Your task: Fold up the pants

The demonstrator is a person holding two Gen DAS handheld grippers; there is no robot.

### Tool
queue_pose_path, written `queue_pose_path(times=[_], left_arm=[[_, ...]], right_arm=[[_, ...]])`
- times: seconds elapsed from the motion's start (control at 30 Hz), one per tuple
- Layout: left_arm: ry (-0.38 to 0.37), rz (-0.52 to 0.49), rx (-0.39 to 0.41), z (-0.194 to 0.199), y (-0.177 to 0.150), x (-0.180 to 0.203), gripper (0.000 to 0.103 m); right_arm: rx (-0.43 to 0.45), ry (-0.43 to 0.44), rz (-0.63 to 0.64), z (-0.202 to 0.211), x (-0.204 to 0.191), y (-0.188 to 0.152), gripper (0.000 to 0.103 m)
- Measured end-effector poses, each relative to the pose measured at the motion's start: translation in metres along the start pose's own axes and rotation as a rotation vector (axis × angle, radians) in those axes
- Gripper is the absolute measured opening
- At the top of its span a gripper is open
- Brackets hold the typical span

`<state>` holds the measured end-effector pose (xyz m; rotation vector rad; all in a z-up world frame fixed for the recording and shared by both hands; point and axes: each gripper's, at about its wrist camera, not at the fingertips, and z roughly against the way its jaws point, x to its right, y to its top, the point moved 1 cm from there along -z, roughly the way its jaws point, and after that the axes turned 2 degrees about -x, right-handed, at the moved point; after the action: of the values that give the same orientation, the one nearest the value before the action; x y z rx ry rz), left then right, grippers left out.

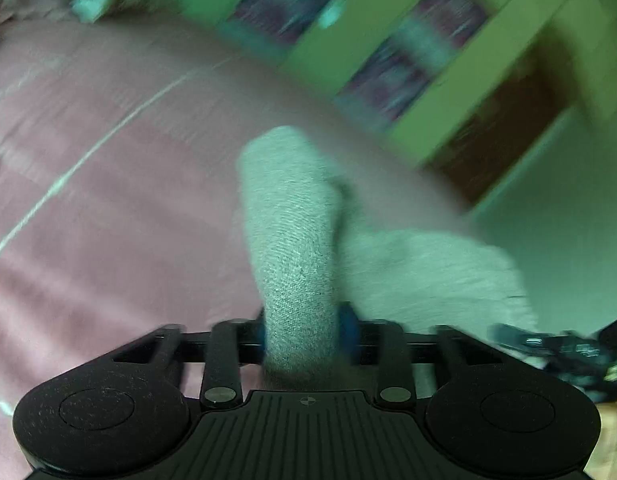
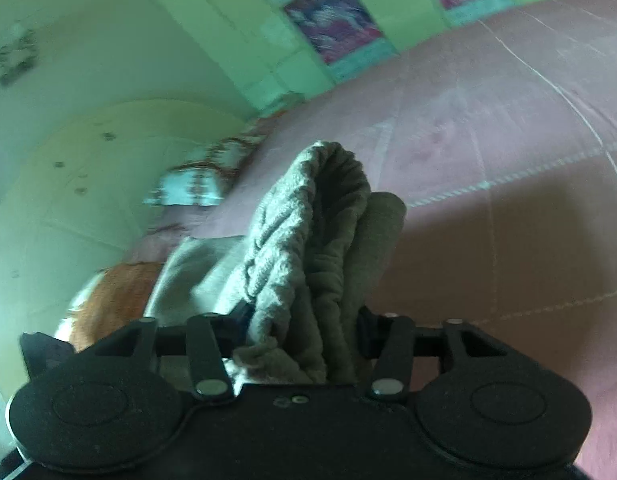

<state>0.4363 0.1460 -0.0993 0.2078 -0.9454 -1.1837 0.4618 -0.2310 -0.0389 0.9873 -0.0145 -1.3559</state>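
The grey knit pants (image 1: 292, 216) lie partly on a pink quilted bed cover (image 1: 108, 200). In the left wrist view a taut column of the fabric runs up from between the blue pads. My left gripper (image 1: 304, 320) is shut on it. The rest of the cloth spreads to the right. In the right wrist view a thick, loose bunch of the pants (image 2: 320, 216) stands between the fingers of my right gripper (image 2: 304, 316). The jaws stand wide and open around the bunch, and the fabric hides the fingertips. The bed cover (image 2: 508, 160) fills the right side.
A green cabinet with purple patterned panels (image 1: 388, 64) stands beyond the bed and also shows as the cabinet (image 2: 332, 28). A patterned pillow (image 2: 196, 176) lies at the bed's far left edge. Pale green wall (image 2: 68, 80) is on the left. Black hardware (image 1: 568, 348) sits at the right edge.
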Motion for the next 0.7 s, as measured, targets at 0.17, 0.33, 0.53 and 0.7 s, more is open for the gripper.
queue_pose_path(times=[0.17,0.33,0.53,0.7], left_arm=[[0.014,-0.069,0.059,0.031,-0.023,-0.004,0.051],[0.047,-0.095,0.035,0.034,-0.031,0.000,0.072],[0.145,-0.172,-0.008,0.036,-0.043,0.013,0.074],[0.173,-0.240,0.019,0.058,-0.047,0.026,0.074]], right_arm=[[-0.009,-0.130,0.003,0.009,0.021,-0.021,0.072],[0.051,-0.092,0.137,0.018,-0.011,-0.028,0.073],[-0.064,-0.242,0.040,-0.006,0.005,-0.039,0.080],[0.020,-0.162,0.076,0.032,-0.006,-0.047,0.079]])
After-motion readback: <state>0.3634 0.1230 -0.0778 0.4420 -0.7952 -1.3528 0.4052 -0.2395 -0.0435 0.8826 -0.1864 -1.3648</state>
